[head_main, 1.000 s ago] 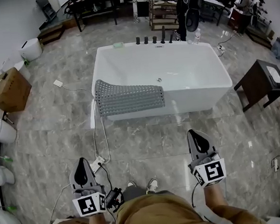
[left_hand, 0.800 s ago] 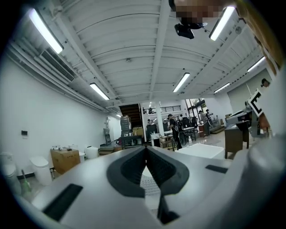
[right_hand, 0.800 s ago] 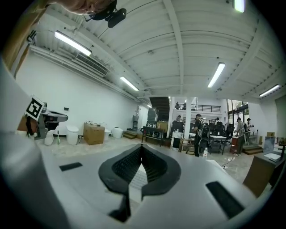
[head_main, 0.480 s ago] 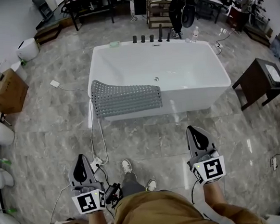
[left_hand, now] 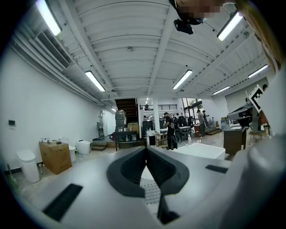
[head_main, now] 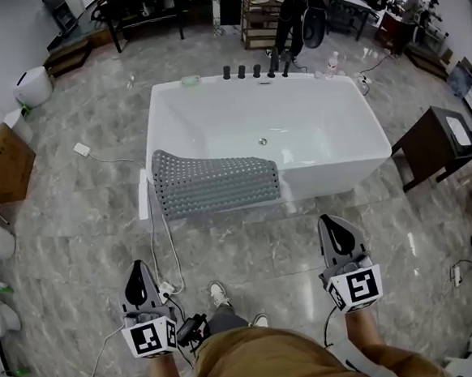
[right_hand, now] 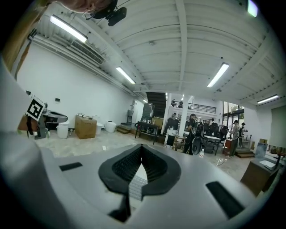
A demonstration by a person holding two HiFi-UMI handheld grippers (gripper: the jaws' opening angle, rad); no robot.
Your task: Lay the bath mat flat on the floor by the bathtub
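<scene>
We hold L gripper (head_main: 135,277) and R gripper (head_main: 335,234) low before our body, one each side of our legs, marker cubes up, both pointing fwd toward bathtub (head_main: 340,171) and well apart from it. Jaws, both units: tips pressed together, nothing between, per both gripper views. Item: grey studded bath mat (head_main: 215,181), draped over tub's near rim toward head view's left, not flat on floor (head_main: 76,229).

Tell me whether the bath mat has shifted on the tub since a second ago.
No. The bath mat still drapes the bathtub's near rim at its left end.
</scene>
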